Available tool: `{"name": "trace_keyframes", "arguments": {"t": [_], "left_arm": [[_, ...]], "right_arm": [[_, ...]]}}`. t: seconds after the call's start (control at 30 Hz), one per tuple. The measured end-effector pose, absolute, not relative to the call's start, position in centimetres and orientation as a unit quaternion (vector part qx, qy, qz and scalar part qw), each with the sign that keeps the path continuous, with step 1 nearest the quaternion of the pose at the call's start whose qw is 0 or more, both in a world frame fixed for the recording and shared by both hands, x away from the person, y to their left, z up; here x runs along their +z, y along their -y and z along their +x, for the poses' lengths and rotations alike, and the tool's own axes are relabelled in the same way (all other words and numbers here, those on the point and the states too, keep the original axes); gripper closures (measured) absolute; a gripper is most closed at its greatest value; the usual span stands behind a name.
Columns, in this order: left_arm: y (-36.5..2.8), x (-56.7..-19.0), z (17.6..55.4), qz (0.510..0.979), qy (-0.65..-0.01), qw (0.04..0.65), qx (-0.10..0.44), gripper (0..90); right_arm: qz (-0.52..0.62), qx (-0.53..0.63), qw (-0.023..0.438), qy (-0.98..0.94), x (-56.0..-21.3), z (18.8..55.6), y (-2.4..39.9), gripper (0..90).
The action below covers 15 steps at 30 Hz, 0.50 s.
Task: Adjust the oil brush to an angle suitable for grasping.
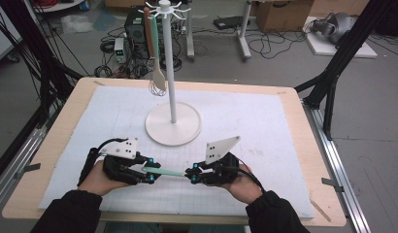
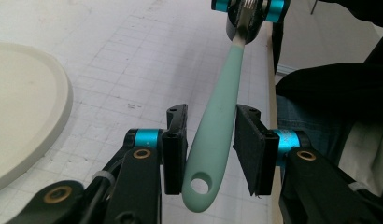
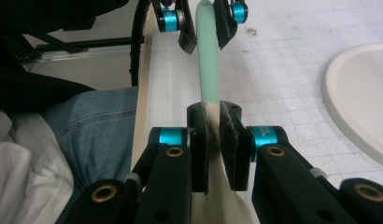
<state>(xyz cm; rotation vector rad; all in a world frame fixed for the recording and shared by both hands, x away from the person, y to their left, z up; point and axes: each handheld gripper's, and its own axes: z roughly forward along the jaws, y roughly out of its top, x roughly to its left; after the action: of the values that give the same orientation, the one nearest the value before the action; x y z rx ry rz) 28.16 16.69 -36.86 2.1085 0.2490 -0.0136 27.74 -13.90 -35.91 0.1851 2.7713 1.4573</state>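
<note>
The mint-handled spatula (image 1: 167,172) is held level just above the desk (image 1: 304,145), near the middle of its near edge, spanning the gap between the two claws. In the right claw view the right claw (image 3: 213,140) is clamped shut on the neck of the utensil, where the mint handle meets the pale cream blade, the pads pressing both faces. In the left claw view the left claw (image 2: 210,144) straddles the handle end with the hanging hole; one pad looks to touch the handle while the other stands a little off it, so this claw is not yet gripping and counts as open around the handle. Judging from this, the work is a handover of the spatula from one claw to the other, probably so that it can be hung by its hole on the rack (image 1: 171,73) that stands on its round base toward the middle of the far edge. The pick-up is done; the second grip, the release by the right claw and the hanging itself all appear to be left. Count: one spatula in hand, one white rack, and two utensils already hanging from its hooks, a brown-and-mint-handled spatula (image 1: 153,48) and a wire whisk (image 1: 157,89) just beside it. One white gridded mat (image 1: 265,121) covers the desk.
</note>
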Motion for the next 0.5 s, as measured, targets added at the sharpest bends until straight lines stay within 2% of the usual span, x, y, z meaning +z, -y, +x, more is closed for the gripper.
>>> {"name": "trace_keyframes", "arguments": {"t": [0.5], "left_arm": [[-16.56,-36.81,27.99,0.873,-0.074,0.481,-0.021,71.7]], "right_arm": [[0.043,0.456,-0.01,-0.889,-36.17,28.08,14.1,82.4]]}}
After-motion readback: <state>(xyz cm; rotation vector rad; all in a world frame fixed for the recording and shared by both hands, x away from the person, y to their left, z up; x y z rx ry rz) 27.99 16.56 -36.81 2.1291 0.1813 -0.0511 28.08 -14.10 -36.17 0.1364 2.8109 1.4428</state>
